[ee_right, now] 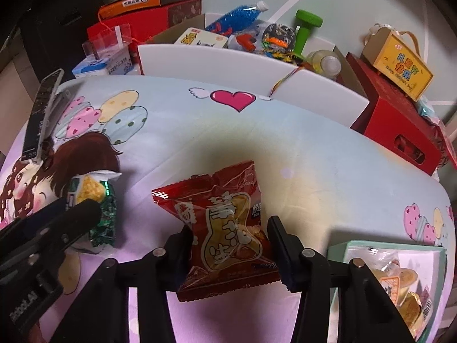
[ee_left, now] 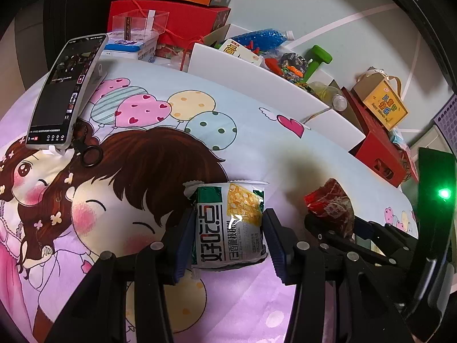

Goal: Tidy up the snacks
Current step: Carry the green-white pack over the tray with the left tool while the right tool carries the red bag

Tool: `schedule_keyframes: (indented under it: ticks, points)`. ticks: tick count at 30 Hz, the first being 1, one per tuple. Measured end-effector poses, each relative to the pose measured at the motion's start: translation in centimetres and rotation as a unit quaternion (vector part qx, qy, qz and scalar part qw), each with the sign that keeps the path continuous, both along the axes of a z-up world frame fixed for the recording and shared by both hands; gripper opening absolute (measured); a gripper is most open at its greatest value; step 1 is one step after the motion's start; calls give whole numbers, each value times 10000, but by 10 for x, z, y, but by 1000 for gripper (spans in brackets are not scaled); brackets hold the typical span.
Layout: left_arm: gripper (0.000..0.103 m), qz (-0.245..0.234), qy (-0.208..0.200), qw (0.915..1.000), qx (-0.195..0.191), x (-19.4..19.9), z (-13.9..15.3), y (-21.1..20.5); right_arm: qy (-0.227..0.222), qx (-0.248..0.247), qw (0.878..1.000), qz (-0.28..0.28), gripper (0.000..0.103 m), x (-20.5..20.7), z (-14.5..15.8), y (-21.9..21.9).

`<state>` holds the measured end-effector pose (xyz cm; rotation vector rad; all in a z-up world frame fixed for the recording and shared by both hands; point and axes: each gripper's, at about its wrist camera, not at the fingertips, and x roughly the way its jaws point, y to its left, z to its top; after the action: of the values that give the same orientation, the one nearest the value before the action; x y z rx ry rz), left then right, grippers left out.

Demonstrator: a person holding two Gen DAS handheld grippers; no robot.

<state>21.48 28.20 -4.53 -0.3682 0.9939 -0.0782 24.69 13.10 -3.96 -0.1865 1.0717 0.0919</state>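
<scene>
Snacks are each gripped above the cartoon-print counter (ee_right: 328,154). Left tool (ee_left: 228,237) pinches a green-and-white snack packet (ee_left: 230,223) — right tool (ee_right: 230,245) pinches a red peanut packet (ee_right: 225,228). A pale green box (ee_right: 385,250) holding wrapped snacks sits at near right.
</scene>
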Motion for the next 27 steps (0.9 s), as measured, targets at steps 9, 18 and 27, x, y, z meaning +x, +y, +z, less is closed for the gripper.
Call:
schedule_keyframes:
  ticks: [9,18,27]
  points:
    - [41,-115,-154,9998,4,-6,16,-8,-482,201,9985,-175,52,-32,28,-9]
    - [40,-219,-163,9993,-259,-5,9,-4,-453,253,9982,-300,52,-43,29,-20]
    - [68,-261,-225,9973,-648,1,-3,4,-381,399,9976,-407,52,-37,26,-31]
